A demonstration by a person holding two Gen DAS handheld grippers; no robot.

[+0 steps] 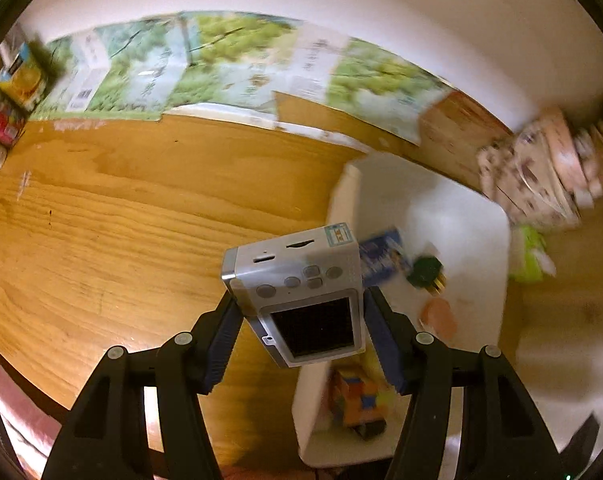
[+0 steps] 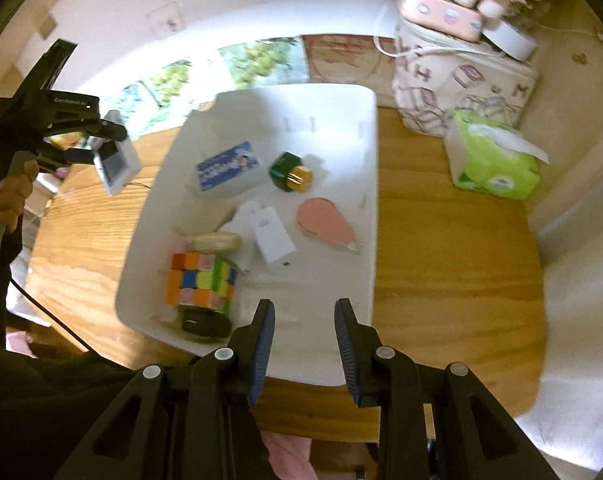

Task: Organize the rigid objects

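Observation:
My left gripper (image 1: pixel 301 308) is shut on a small silver digital camera (image 1: pixel 301 288) and holds it in the air above the wooden table, just left of the white bin (image 1: pixel 461 216). In the right wrist view the left gripper (image 2: pixel 101 148) with the camera (image 2: pixel 115 160) hangs left of the white bin (image 2: pixel 341 112). The bin holds a colour cube (image 2: pixel 201 280), a blue card box (image 2: pixel 227 164), a green and gold bottle (image 2: pixel 289 172), a pink flat piece (image 2: pixel 325 224) and white tags (image 2: pixel 269 232). My right gripper (image 2: pixel 304 312) is open and empty over the bin's near rim.
A green tissue pack (image 2: pixel 493 160) and a patterned fabric bag (image 2: pixel 461 80) stand right of the bin. Leaf-printed boxes (image 1: pixel 221 64) line the wall. Colourful cartons (image 1: pixel 17 80) sit at the far left. The round wooden table (image 1: pixel 121 220) has bare room on the left.

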